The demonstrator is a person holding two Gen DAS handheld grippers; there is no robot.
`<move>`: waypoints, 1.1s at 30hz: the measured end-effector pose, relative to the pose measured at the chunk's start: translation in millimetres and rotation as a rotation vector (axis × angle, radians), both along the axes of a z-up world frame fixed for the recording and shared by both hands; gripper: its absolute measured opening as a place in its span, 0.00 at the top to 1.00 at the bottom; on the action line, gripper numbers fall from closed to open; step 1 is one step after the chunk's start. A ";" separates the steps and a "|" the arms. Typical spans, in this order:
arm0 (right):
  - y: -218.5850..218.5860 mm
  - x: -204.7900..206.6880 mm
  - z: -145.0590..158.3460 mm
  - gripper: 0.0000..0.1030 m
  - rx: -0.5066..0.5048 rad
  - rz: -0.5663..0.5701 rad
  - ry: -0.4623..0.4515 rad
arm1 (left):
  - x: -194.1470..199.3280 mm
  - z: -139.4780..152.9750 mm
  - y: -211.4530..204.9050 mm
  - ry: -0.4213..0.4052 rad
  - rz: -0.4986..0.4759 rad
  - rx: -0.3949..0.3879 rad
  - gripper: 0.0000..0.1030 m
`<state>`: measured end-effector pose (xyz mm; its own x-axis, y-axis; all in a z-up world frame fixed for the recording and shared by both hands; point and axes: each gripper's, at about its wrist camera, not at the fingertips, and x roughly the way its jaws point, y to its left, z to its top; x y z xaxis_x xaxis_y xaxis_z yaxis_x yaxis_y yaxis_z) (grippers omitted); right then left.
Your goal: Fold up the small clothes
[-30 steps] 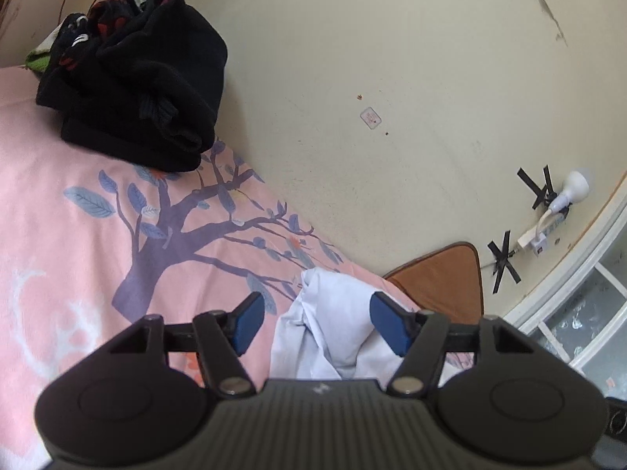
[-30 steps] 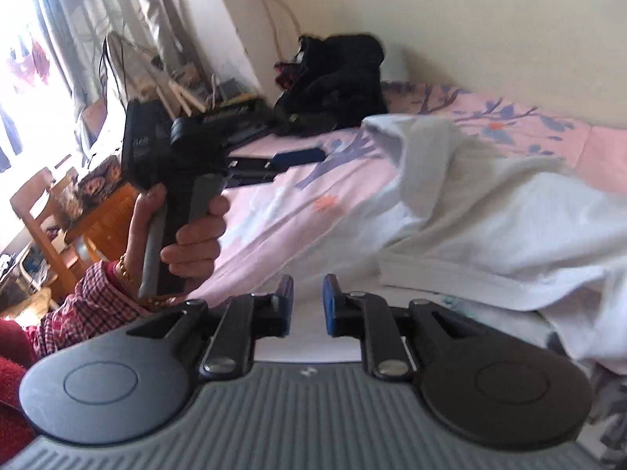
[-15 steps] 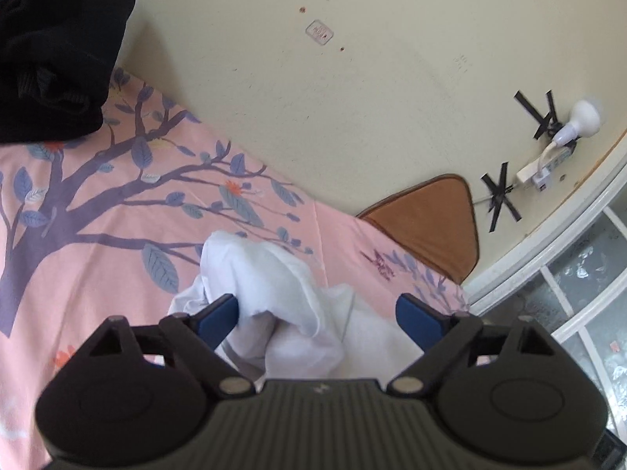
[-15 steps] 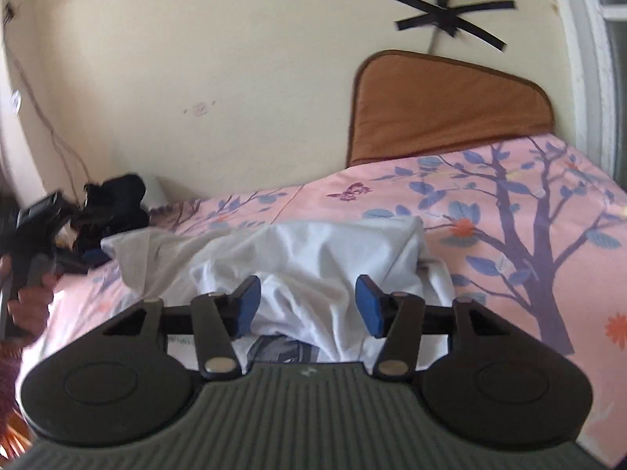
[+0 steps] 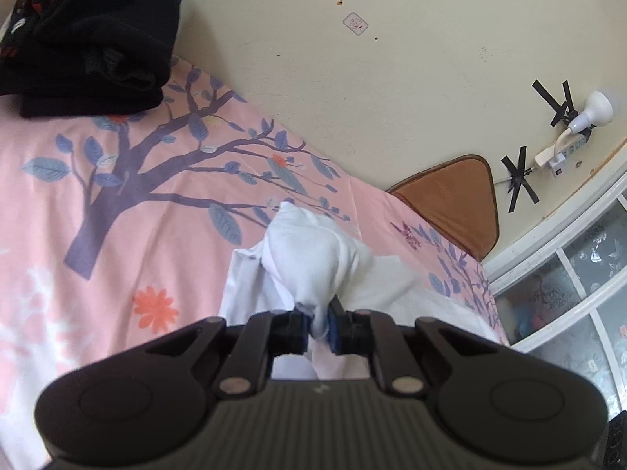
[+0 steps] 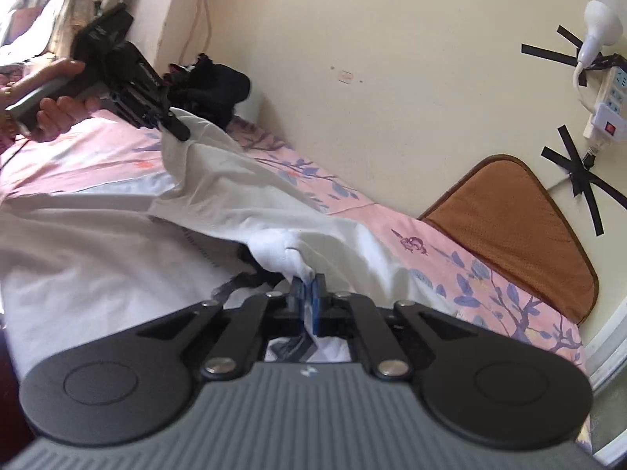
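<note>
A white garment (image 5: 313, 250) lies bunched on the pink tree-print bedsheet (image 5: 117, 235). My left gripper (image 5: 318, 327) is shut on a pinched fold of it, and the cloth rises in a peak ahead of the fingers. In the right wrist view the same white garment (image 6: 117, 243) spreads across the bed. My right gripper (image 6: 309, 293) is shut on another fold of it near the bed's right part. The left gripper (image 6: 172, 127) also shows there at the far left, held in a hand, gripping the garment's far end.
A pile of black clothes (image 5: 90, 35) sits at the far left against the cream wall (image 5: 352, 98). A brown cushion (image 6: 517, 231) leans on the wall at the right. A power strip (image 6: 609, 102) and bulb hang taped on the wall. A window frame (image 5: 568, 266) is right.
Both grippers were open around the white garment half a second ago. Both have now closed on folds of it.
</note>
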<state>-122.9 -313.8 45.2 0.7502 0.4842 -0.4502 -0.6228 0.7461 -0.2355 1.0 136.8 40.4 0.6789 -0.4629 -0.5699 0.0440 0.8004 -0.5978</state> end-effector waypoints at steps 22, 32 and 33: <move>-68.6 164.3 -14.5 0.93 0.546 -0.517 0.290 | 63.7 -29.0 -25.8 -0.074 0.014 0.123 0.92; -70.1 158.1 -25.3 0.69 0.499 -0.604 0.257 | 59.9 -34.7 -20.9 -0.080 0.080 0.167 0.72; -68.8 148.0 -17.9 0.69 0.499 -0.598 0.226 | 50.4 -26.5 -14.3 -0.109 0.139 0.175 0.60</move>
<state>25.0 -382.6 27.3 0.8623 0.2139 -0.4589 -0.0782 0.9518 0.2967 51.3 122.5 13.9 0.7913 -0.2615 -0.5527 -0.0170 0.8942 -0.4474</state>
